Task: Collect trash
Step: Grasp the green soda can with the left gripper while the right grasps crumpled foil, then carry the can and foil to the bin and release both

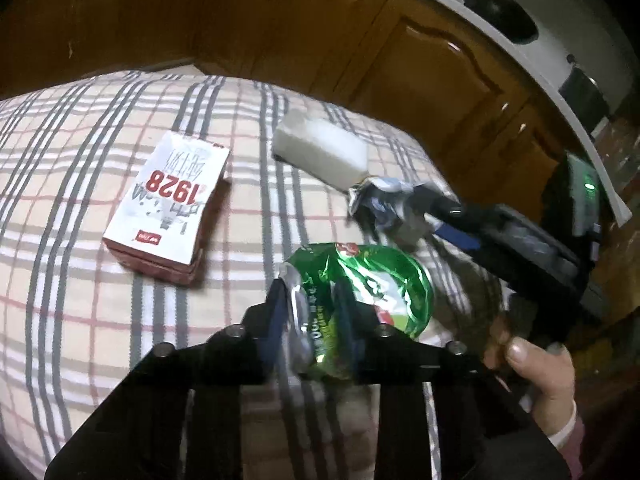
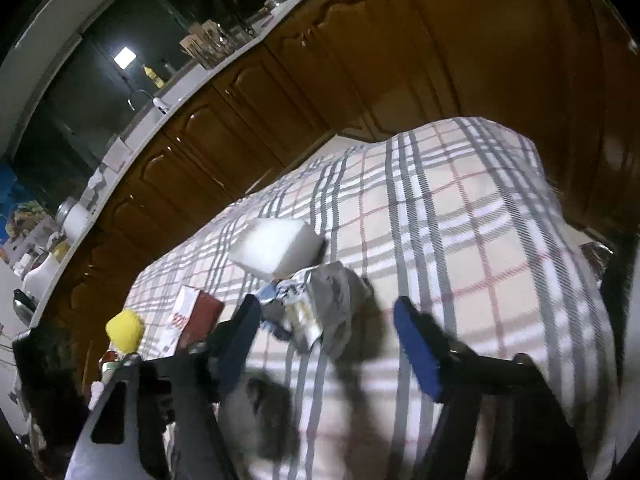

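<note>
Left wrist view is taking in a plaid cloth (image 1: 100, 184) of beige, grey and red lines, spreading over the whole work surface, with brown wooden cabinet doors (image 1: 432, 76) standing behind it and a pale countertop edge (image 1: 532, 92) running above them. On the cloth a red-and-white carton (image 1: 168, 208) printed with 1928 is lying flat, well apart from a white block (image 1: 324, 152) farther back. Nearer the camera, the left gripper (image 1: 310, 312) is pinching a green foil wrapper (image 1: 360, 284) — the blue pads are pressing its crumpled silver edge, and the rest of the wrapper is fanning out to the right beyond the fingers. To the right, the right gripper (image 1: 384, 204) is reaching in across the cloth, a hand (image 1: 536, 372) gripping its handle, its tips at a crumpled silver-and-blue wrapper (image 1: 380, 200) just beside the white block.

From the right wrist view that same gripper (image 2: 324, 320) is standing about half open, its blue pads (image 2: 416, 344) on either side of the crumpled wrapper (image 2: 316, 300) but not pressing it — the left finger is right against the wrapper's edge, the right finger is well clear. The wrapper is lying on the cloth (image 2: 460, 220), touching the near corner of the white block (image 2: 276, 248). The carton (image 2: 192, 316) is showing to the left, partly behind the left finger, and a small yellow object (image 2: 125, 330) is sitting at the frame's lower left; I cannot tell what it is.
</note>
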`<state>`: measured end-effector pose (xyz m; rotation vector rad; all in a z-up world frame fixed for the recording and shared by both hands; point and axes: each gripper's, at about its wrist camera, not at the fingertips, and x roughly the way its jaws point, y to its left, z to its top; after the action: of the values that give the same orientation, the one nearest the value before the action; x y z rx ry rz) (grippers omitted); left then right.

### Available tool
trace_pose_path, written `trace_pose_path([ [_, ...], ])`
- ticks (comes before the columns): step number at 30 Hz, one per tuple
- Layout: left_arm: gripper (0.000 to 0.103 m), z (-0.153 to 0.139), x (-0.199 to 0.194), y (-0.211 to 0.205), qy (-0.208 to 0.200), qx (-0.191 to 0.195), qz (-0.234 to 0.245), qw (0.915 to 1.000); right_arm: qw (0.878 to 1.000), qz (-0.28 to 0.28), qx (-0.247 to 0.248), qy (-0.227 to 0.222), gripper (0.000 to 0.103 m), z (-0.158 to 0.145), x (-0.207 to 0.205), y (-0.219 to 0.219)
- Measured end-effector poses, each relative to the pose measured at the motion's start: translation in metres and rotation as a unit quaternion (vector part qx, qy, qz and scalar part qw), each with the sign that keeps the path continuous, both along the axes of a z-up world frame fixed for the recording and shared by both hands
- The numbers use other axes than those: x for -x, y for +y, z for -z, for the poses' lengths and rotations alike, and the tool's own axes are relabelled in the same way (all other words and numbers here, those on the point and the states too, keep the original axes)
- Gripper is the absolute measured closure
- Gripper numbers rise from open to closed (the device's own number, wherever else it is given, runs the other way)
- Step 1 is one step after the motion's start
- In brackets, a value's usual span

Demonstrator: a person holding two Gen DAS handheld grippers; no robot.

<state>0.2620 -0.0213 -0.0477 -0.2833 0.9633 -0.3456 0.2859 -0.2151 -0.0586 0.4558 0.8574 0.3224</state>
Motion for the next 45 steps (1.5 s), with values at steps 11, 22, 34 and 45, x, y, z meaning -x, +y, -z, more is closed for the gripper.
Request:
trace_pose_path([
  [11,0.091,-0.026,0.033,-0.02,-0.057,-0.017,0.029,0.9978,0.999,0.004,0.013,-0.031,0.091,-0.016,0.036,-0.014],
  [22,0.092,-0.047,0.063,-0.053,-0.077,0.012,0.067,0.9947,0.997,0.054,-0.006,-0.062,0.091,-0.042,0.121,-0.08],
  [34,0.093,-0.066,0.081,-0.115,-0.094,0.023,0.125,0.9875,0.991,0.115,0.002,-0.072,0.091,-0.053,0.184,-0.139],
  [45,0.093,-0.078,0.082,-0.171,-0.099,0.026,0.161,0.9817,0.982,0.168,0.024,-0.078,0.091,-0.056,0.209,-0.191],
])
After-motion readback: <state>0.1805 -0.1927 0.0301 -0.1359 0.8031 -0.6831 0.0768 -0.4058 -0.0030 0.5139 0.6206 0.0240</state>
